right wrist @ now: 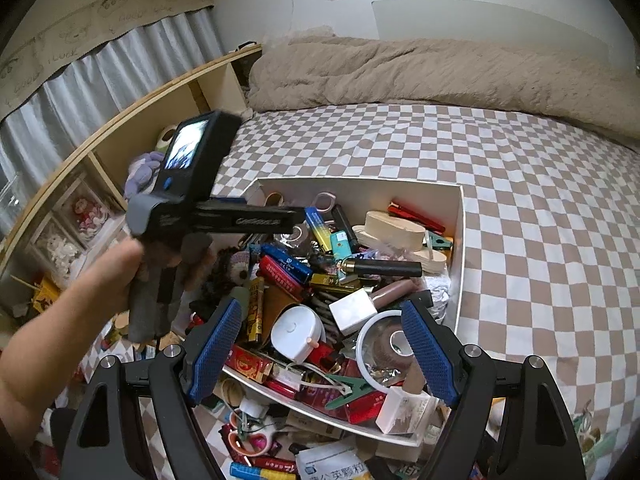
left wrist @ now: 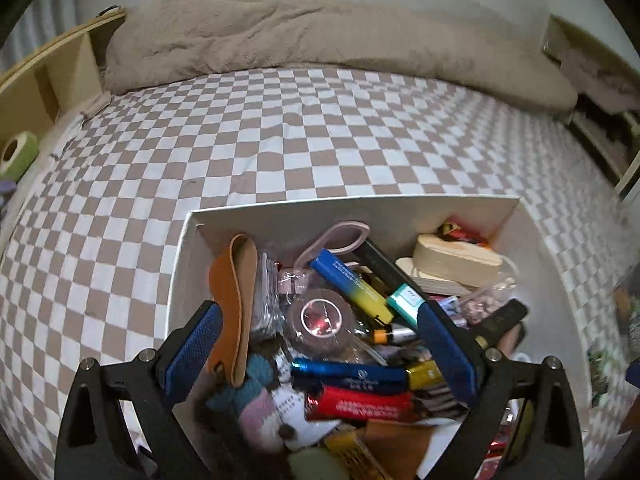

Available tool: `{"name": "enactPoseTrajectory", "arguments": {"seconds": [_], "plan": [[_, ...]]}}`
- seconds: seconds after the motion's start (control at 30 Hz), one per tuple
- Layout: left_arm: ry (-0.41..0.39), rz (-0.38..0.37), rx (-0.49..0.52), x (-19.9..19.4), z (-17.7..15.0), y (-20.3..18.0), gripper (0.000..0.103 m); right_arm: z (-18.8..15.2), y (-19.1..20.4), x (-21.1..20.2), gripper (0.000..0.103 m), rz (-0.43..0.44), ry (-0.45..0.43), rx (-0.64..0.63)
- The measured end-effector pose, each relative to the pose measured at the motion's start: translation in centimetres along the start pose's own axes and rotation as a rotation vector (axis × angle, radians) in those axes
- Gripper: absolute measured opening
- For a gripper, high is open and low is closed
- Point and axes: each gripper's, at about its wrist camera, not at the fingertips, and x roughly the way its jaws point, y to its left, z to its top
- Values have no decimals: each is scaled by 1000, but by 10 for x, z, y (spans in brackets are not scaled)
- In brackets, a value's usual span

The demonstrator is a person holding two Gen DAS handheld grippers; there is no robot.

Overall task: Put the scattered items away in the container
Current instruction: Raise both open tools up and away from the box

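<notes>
A white box (left wrist: 360,205) sits on the checkered bed, heaped with small items: a brown tape roll (left wrist: 322,322), blue, red and yellow tubes, an orange insole (left wrist: 234,304). My left gripper (left wrist: 320,334) is open and empty, held over the box's near part. In the right wrist view the same box (right wrist: 460,240) is seen from its near side. My right gripper (right wrist: 322,344) is open and empty above a white round case (right wrist: 296,330) and a tape roll (right wrist: 394,346). The left gripper's body (right wrist: 192,184) hangs over the box's left part, held by a hand.
Scattered items lie on the bed in front of the box: scissors (right wrist: 252,436), a white packet (right wrist: 336,464), small tubes. A beige duvet (left wrist: 320,36) lies at the far end. A wooden shelf (right wrist: 120,136) runs along the left, with a green tape roll (left wrist: 16,152).
</notes>
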Motion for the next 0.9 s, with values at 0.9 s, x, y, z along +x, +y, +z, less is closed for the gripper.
{"name": "enactPoseTrajectory", "arguments": {"seconds": [0.9], "plan": [[-166,-74,6,-132,-69,-2,103,-13,24,-45,103,-192,-119,-30]]}}
